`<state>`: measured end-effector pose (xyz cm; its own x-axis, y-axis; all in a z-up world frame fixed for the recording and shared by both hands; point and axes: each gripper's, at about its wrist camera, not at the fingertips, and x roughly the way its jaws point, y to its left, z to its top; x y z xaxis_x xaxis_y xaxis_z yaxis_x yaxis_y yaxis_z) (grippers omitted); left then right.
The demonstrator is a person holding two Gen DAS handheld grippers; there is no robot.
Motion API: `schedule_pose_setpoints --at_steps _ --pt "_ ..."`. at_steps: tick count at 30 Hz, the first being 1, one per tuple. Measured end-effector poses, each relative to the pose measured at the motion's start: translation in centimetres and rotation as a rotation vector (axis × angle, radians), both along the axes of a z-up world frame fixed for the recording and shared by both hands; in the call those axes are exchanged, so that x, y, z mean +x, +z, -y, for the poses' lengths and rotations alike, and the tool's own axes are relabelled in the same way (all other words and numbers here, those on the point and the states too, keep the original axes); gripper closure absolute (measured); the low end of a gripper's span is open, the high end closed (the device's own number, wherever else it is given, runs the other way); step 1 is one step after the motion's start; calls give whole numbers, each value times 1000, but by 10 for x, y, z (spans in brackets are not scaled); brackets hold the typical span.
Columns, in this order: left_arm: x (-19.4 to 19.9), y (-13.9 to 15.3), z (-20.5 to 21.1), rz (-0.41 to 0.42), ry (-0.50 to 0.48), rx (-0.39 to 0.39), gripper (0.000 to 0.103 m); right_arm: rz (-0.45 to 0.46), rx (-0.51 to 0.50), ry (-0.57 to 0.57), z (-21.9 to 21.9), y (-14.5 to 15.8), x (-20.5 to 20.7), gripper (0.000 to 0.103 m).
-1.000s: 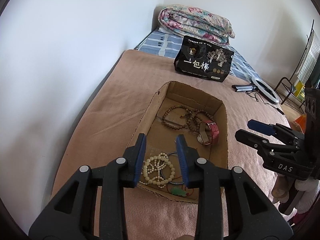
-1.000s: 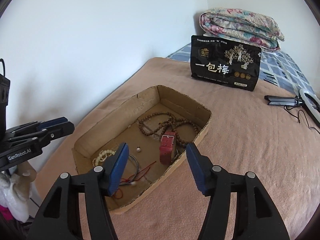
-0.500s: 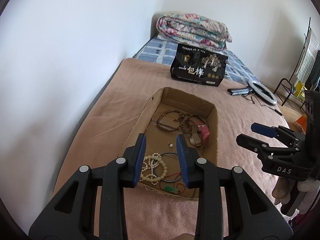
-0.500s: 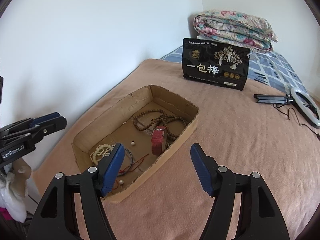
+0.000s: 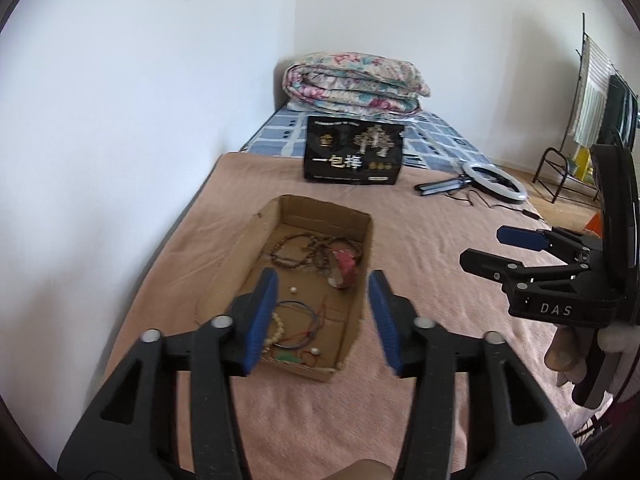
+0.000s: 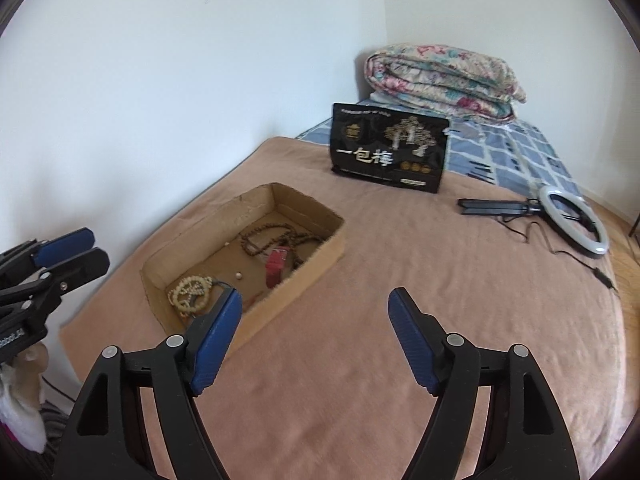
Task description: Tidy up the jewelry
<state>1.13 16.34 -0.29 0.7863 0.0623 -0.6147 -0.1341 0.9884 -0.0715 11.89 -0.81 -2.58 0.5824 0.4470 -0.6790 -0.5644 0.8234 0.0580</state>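
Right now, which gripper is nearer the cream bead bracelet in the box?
Left. The left gripper hovers over the cardboard box's near end, jaws open above the cream bead bracelet. The right gripper hangs over the blanket beside the box.

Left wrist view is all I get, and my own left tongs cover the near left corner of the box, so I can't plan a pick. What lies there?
Observer: A cream bead bracelet lies coiled flat in that corner of the cardboard box, close to the walls.
Operator: Are the right tongs carrying anything?
Observer: No. Their jaws stand wide open, with only the pink blanket showing between them.
Operator: Are they above the box?
Observer: No. In their own view the box sits off to the left, and the gap between the jaws is over blanket.
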Motion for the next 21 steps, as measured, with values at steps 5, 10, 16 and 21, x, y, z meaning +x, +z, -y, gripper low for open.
schedule_pose_setpoints --at_steps 5,10,16,21 --pt "-13 4 21 10 -26 18 35 26 -15 -15 24 5 -12 24" --pt "-22 10 35 22 -23 14 20 60 -58 -34 46 6 -27 23" --pt "-28 7 49 -11 2 23 6 57 -77 -55 65 2 -38 23" --pt "-33 5 60 1 22 53 6 72 -87 -81 78 -1 -46 23"
